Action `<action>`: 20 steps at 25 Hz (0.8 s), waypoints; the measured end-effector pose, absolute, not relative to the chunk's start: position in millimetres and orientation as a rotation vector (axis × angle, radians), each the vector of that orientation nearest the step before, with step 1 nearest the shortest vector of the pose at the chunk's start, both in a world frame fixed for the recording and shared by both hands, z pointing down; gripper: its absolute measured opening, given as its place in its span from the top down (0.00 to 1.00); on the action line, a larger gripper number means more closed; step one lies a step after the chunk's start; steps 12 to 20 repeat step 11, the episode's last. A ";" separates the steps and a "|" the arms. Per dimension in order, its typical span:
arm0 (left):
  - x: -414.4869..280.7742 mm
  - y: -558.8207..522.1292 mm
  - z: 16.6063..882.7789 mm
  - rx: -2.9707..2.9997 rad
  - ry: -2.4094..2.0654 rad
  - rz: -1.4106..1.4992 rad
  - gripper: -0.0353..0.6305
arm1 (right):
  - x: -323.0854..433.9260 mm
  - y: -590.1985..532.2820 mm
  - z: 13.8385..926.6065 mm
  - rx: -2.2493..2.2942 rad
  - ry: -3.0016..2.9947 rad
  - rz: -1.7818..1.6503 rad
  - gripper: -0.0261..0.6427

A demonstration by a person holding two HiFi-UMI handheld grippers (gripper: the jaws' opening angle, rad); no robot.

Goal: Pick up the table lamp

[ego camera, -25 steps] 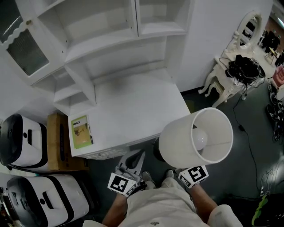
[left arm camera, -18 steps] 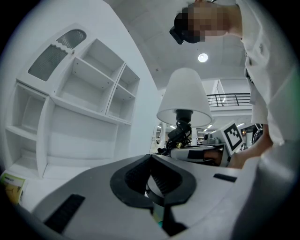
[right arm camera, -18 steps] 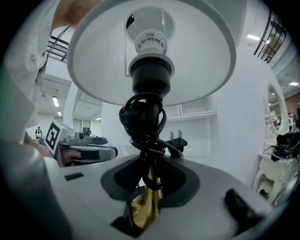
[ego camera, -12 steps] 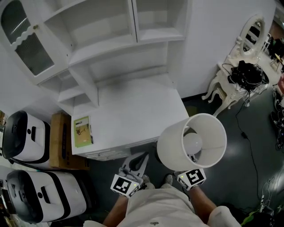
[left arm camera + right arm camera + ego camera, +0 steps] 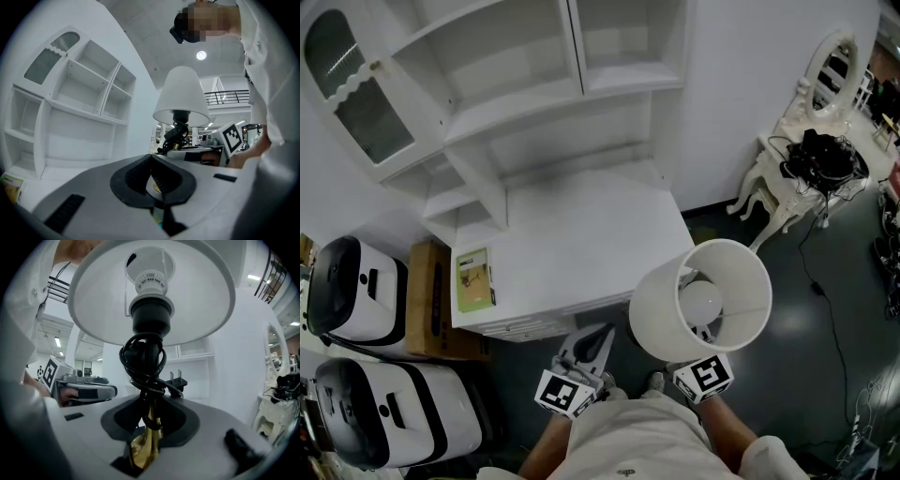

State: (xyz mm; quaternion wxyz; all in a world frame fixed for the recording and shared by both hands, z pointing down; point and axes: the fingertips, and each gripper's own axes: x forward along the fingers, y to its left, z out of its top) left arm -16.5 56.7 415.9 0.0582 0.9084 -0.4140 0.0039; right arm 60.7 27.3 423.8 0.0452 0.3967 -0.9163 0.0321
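Observation:
The table lamp [image 5: 649, 306] has a white shade, a black socket and a brass stem [image 5: 149, 427], with its black cord [image 5: 142, 359] and plug wound round the stem. My right gripper [image 5: 150, 405] is shut on that stem and holds the lamp upright in the air, just off the front right corner of the white desk [image 5: 581, 234]. In the head view only its marker cube [image 5: 703, 375] shows below the shade. My left gripper [image 5: 598, 336] hangs left of the lamp, jaws shut with nothing between them. The left gripper view shows the lamp [image 5: 182, 101] to its right.
The desk carries a white hutch with open shelves [image 5: 534, 103] and a green booklet [image 5: 473, 278]. A cardboard box [image 5: 427, 300] and two white-and-black cases [image 5: 352, 291] stand at the left. An ornate white vanity table [image 5: 797, 164] with tangled cables stands at the right, on a dark floor.
The lamp in my right gripper has drifted a little left toward the desk, and the left gripper has shifted slightly with it. Both grips look the same.

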 end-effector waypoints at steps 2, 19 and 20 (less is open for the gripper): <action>-15.5 56.5 416.9 2.751 -1.257 0.013 0.93 | 62.4 27.6 424.6 1.210 -2.800 0.100 0.80; -15.2 54.5 418.2 2.747 -1.266 0.011 0.93 | 64.7 26.2 426.6 1.225 -2.796 0.096 0.80; -15.2 54.5 418.2 2.747 -1.266 0.011 0.93 | 64.7 26.2 426.6 1.225 -2.796 0.096 0.80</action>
